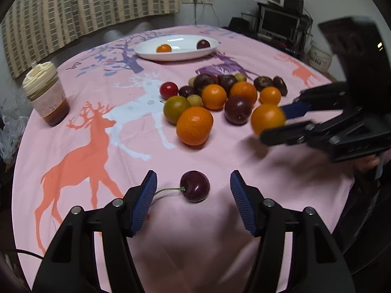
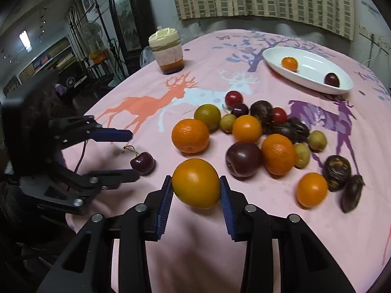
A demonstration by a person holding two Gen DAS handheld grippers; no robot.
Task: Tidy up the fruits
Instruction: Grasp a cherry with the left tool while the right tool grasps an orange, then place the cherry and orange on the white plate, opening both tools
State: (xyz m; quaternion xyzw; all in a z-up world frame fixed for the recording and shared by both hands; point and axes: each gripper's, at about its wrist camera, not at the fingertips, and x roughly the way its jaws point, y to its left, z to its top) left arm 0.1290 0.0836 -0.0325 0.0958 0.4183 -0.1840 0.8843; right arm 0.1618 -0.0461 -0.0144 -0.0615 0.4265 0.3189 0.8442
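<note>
A dark cherry point(image 1: 195, 186) with a green stem lies on the pink cloth between the blue pads of my left gripper point(image 1: 193, 175), which is open and does not touch it. The right wrist view shows the same cherry point(image 2: 142, 163) and the left gripper point(image 2: 134, 155) around it. My right gripper point(image 2: 195, 179) is shut on an orange point(image 2: 196, 183), both pads pressing its sides; in the left wrist view that orange point(image 1: 267, 119) sits in the right gripper point(image 1: 276, 124). A pile of oranges, plums and small fruits point(image 1: 220, 97) lies mid-table. The white oval plate point(image 1: 146, 53) holds a small orange and a dark plum.
A lidded jar point(image 1: 46, 92) stands at the left of the table, also the jar point(image 2: 167, 48) at the far edge in the right wrist view. Striped curtains hang behind. A person's hand holds the right gripper at the right edge. Bare cloth lies between pile and plate.
</note>
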